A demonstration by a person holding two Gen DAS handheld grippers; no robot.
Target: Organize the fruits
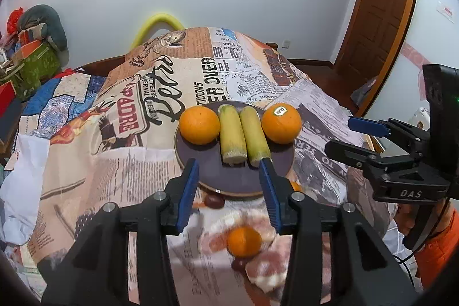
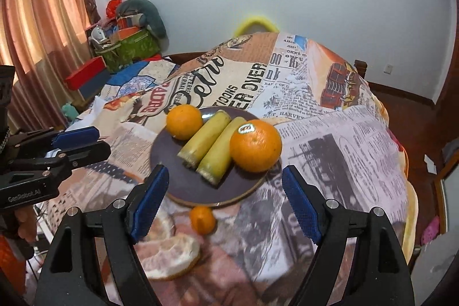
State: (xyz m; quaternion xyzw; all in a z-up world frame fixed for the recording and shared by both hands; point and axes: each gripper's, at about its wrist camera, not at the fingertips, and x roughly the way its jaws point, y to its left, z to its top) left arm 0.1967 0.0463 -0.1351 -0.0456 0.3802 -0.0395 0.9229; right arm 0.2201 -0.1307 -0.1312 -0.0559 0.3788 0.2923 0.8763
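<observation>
A dark round plate [image 1: 206,159] [image 2: 166,154] on the newspaper-print cloth holds two oranges and two yellow-green cane pieces [image 1: 232,131] [image 2: 205,138] lying side by side. The left orange [image 1: 199,125] [image 2: 184,122] is plain; the right orange [image 1: 281,123] [image 2: 256,145] carries a sticker. A small tangerine [image 1: 243,241] [image 2: 202,219] lies on the cloth in front of the plate. My left gripper [image 1: 229,185] is open and empty just before the plate. My right gripper [image 2: 226,200] is open wide and empty, above the tangerine.
A peeled pomelo piece [image 2: 169,254] [image 1: 266,268] lies on the cloth near the tangerine. A dark chestnut-like item [image 1: 213,201] sits at the plate's near rim. Boxes and clutter [image 2: 126,45] stand far left. A wooden door [image 1: 378,13] is on the right.
</observation>
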